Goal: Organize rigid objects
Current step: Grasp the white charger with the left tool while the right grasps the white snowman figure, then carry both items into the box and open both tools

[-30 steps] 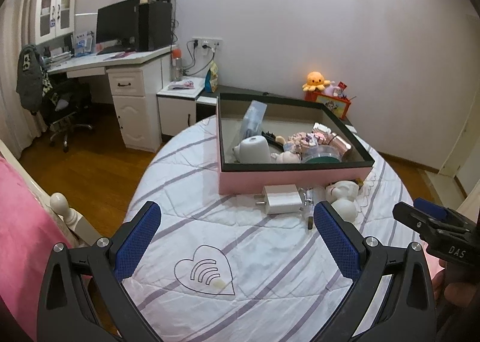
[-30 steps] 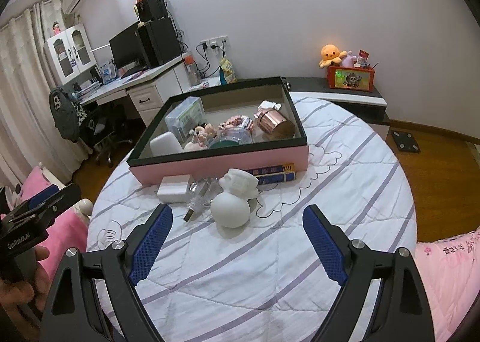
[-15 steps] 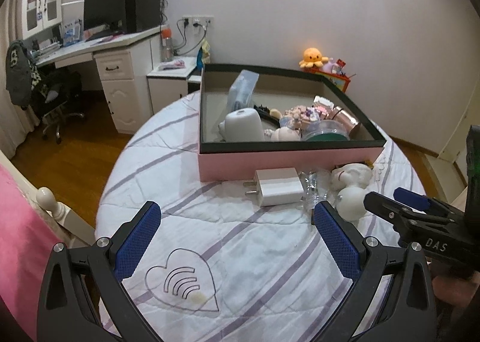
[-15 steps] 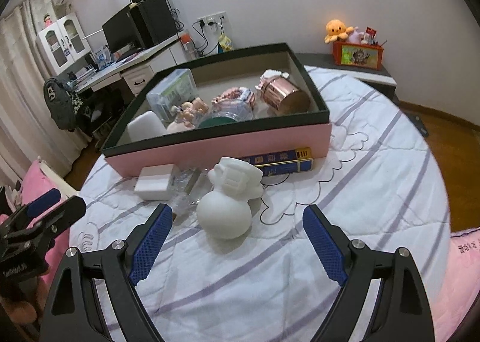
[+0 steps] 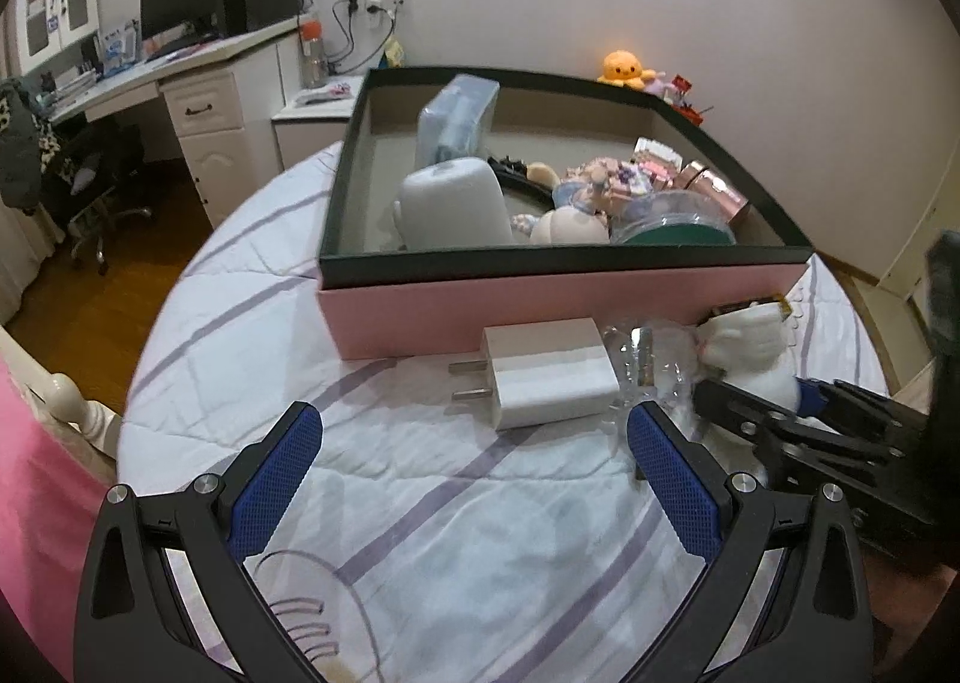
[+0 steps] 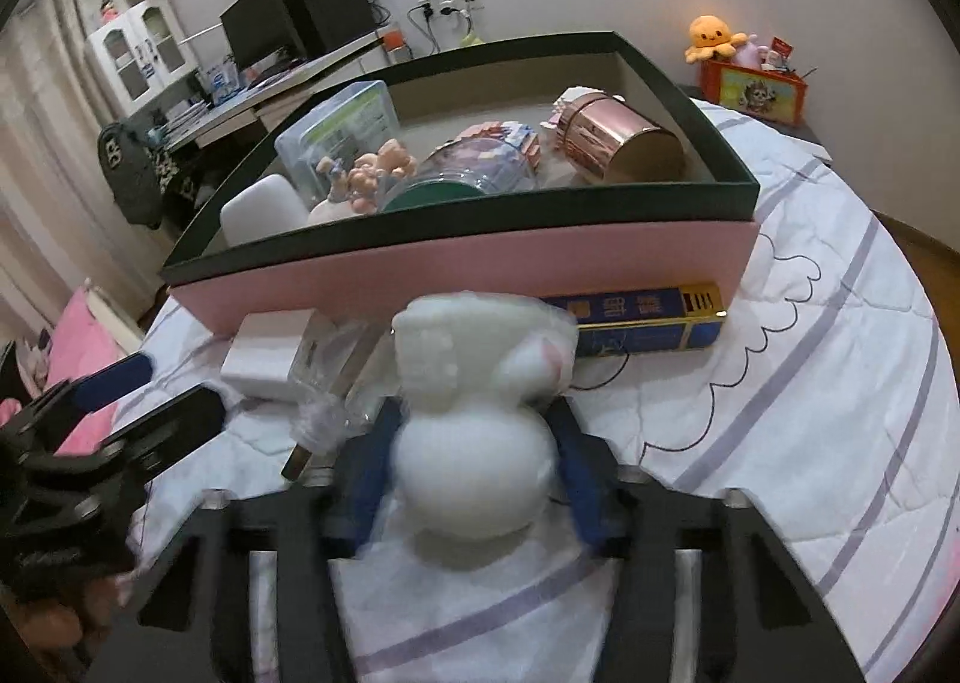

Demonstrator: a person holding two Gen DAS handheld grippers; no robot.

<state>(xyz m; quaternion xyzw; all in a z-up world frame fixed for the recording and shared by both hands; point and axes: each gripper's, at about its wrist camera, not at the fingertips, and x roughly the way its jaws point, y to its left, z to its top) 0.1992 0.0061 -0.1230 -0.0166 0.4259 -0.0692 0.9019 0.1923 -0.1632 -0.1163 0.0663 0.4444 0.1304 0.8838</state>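
Observation:
A pink box with a dark green rim [image 5: 558, 299] [image 6: 456, 263] stands on the round bed and holds several items. In front of it lie a white charger plug [image 5: 546, 371] [image 6: 267, 350], a clear plastic piece [image 5: 642, 365] [image 6: 327, 383], a blue and gold box [image 6: 648, 314] and a white snowman figure [image 6: 474, 431] [image 5: 750, 350]. My right gripper [image 6: 474, 473] has closed its blue pads against the figure's round base. My left gripper [image 5: 474, 479] is open and empty, just short of the charger plug.
The quilt with purple stripes [image 5: 420, 503] covers the bed. A desk with a monitor [image 5: 180, 5] stands at the back left, a low shelf with an orange plush [image 6: 714, 35] at the back right. Wooden floor lies beyond the bed edge.
Both grippers moved forward toward the box. The right gripper went from wide open to closed around the white figure. The left gripper stayed open and came nearer the charger plug.

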